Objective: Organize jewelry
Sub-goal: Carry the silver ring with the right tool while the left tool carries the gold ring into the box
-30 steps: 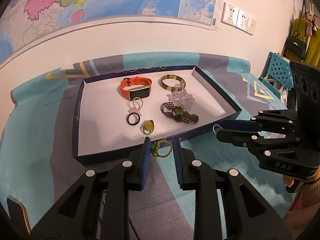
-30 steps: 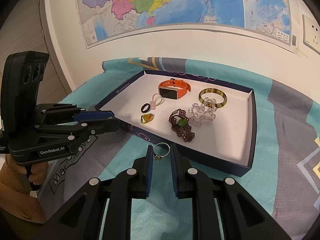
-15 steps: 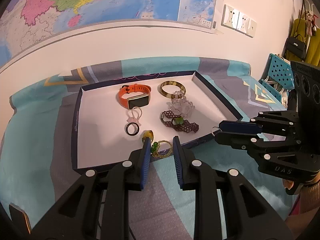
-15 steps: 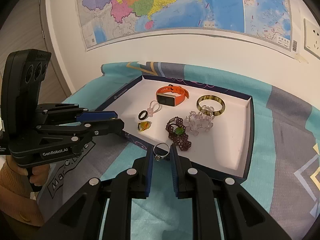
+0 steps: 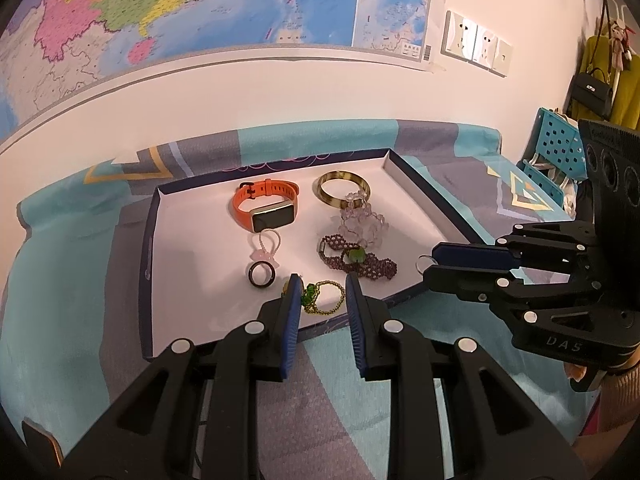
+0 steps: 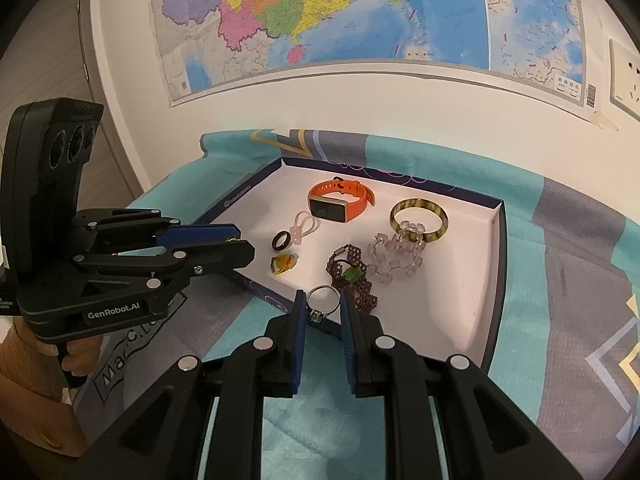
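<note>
My left claw (image 5: 320,300) is clamped on a gold chain with a green stone (image 5: 322,298), its loop standing between the blue pads over the near edge of the tray (image 5: 149,240). My right claw (image 6: 323,309) is clamped on a silver ring (image 6: 322,300), held upright with its small setting at the bottom, just above the near rim of the tray (image 6: 496,280). Each piece lies straight ahead of its own claw and over or at the near wall, so I judge the move to come is a short carry forward and down onto the white floor.

The left claw has bare floor just under it. Beside it to the left lie the black ring (image 5: 262,274) and the amber stone (image 6: 283,263), partly hidden behind its left pad. Ahead of the right claw the purple beaded bracelet (image 6: 352,276) lies very near the silver ring and stands most in the way of a clear drop.

Farther back: the pink loop charm (image 5: 266,246), the clear crystal bracelet (image 5: 362,226), the orange smart band (image 5: 266,208) and the olive bangle (image 5: 343,188). The tray rests on a teal and grey cloth (image 5: 72,280); a map (image 5: 200,8) hangs on the wall.
</note>
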Available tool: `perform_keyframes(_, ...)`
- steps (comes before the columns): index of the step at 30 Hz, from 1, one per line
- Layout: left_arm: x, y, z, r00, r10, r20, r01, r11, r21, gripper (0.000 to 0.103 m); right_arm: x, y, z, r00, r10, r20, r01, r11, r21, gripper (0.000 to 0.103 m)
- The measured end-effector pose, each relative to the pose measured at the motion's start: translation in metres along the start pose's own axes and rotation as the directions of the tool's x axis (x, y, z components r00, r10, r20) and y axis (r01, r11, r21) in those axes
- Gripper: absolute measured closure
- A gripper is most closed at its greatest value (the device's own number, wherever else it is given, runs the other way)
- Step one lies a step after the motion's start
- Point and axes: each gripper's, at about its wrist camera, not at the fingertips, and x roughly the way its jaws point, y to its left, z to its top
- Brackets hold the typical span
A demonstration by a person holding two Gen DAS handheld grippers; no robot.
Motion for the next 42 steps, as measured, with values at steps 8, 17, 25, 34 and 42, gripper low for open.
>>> perform_keyframes(8, 0.005, -0.001, 0.005, 1.0, 0.002, 0.0, -0.002, 1.0, 0.006, 0.08, 0.004, -0.002, 0.004, 1.0, 0.0, 0.002, 0.0, 1.0, -0.002, 0.088)
perform_keyframes(17, 0.008, -0.001, 0.009, 1.0, 0.005, 0.0, -0.005, 1.0, 0.008, 0.08, 0.006, -0.005, 0.008, 1.0, -0.002, 0.004, 0.002, 1.0, 0.001, 0.088)
perform_keyframes(25, 0.012, 0.0, 0.011, 1.0, 0.01, -0.005, -0.01, 1.0, 0.008, 0.08, 0.011, -0.009, 0.014, 1.0, -0.002, 0.004, 0.002, 1.0, 0.004, 0.088)
perform_keyframes(34, 0.017, 0.004, 0.015, 1.0, 0.019, -0.007, -0.019, 1.0, 0.005, 0.08, 0.016, -0.011, 0.019, 1.0, -0.009, 0.001, 0.009, 1.0, 0.0, 0.088)
perform_keyframes(42, 0.022, 0.004, 0.018, 1.0, 0.025, -0.01, -0.025, 1.0, 0.014, 0.08, 0.022, -0.014, 0.023, 1.0, -0.015, -0.006, 0.015, 1.0, 0.004, 0.088)
